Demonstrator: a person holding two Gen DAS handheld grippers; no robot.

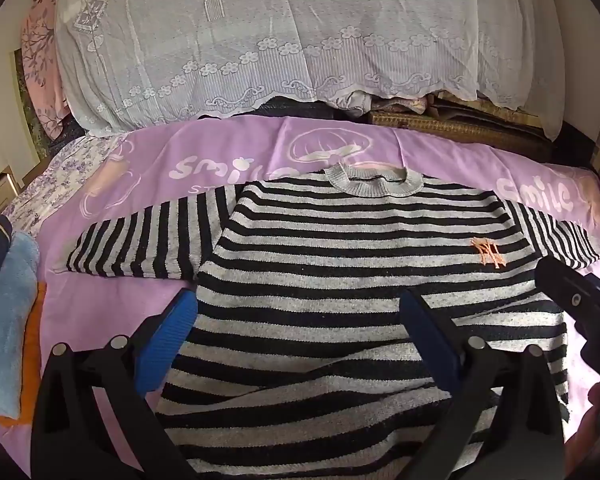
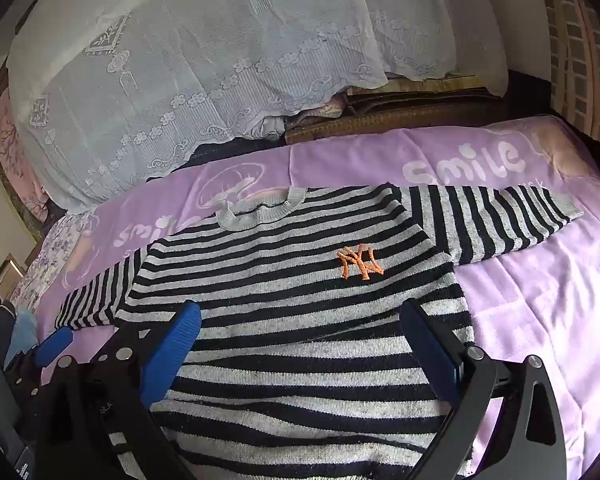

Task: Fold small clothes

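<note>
1. So, the striped sweater (image 1: 340, 280) lies face up and flat on the purple sheet (image 2: 540, 300) of the bed, neck toward the lace-covered pile (image 1: 260, 40), both sleeves spread out to the sides. Nothing is folded yet, as I judge it.
2. My left claw (image 1: 300, 332) stands wide with nothing between its blue pads, hanging over the lower left part of the body; my right claw (image 2: 300, 340) is just as wide and empty, over the lower right part.
3. I think the first fold is a sleeve. I would take the left sleeve (image 1: 140, 240) near its cuff with my left claw, and the right sleeve (image 2: 500, 220) the same way with my right.
4. The knit is thick and soft, so I pinch one layer only and close fully before lifting, or the cuff may slip out.
5. I lay each sleeve across the chest, keeping the orange logo (image 2: 360, 262) side smooth, with no bunching at the shoulder.
6. The folded pile (image 1: 8, 320) at the left edge stays untouched.
</note>
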